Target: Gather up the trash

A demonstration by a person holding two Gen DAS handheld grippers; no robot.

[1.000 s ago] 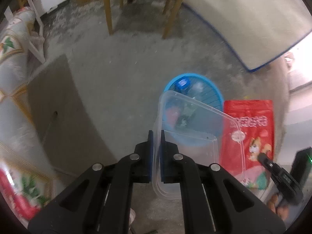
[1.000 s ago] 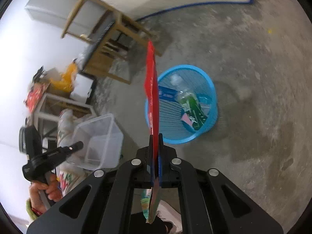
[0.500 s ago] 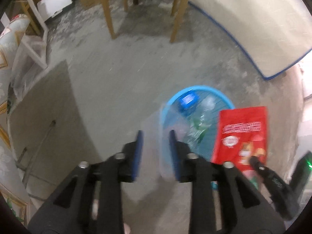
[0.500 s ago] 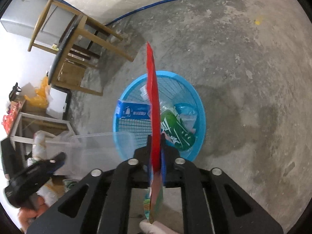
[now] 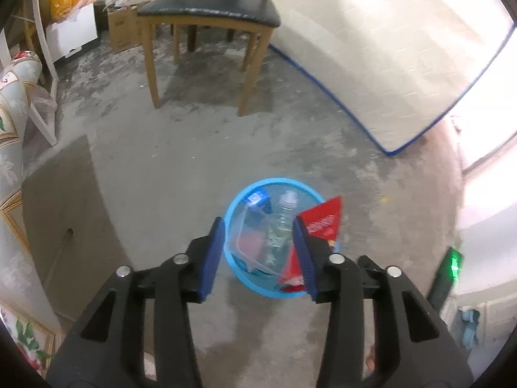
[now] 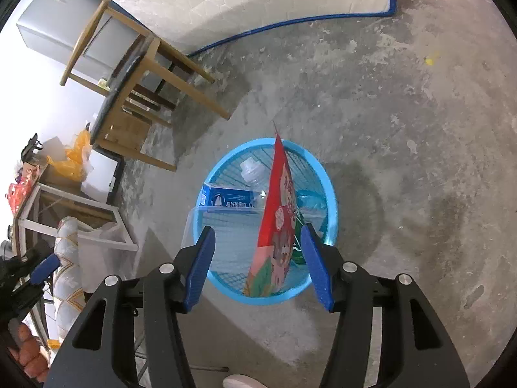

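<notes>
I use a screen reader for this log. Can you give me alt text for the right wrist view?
The right tongs are open above a blue mesh wastebasket. A red snack bag stands on edge inside, beside a clear plastic container, plastic bottle and blue box.

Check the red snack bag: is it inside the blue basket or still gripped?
Inside, released. The red snack bag stands on edge in the blue basket, touching neither pad of the right gripper, whose jaws have just been opening.

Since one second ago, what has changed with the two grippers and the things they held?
Both jaws have just been opening. The left gripper let go of the clear box, the right gripper let go of the red bag, and both now sit in the blue basket. The bottle, blue carton and chair stayed in place.
</notes>
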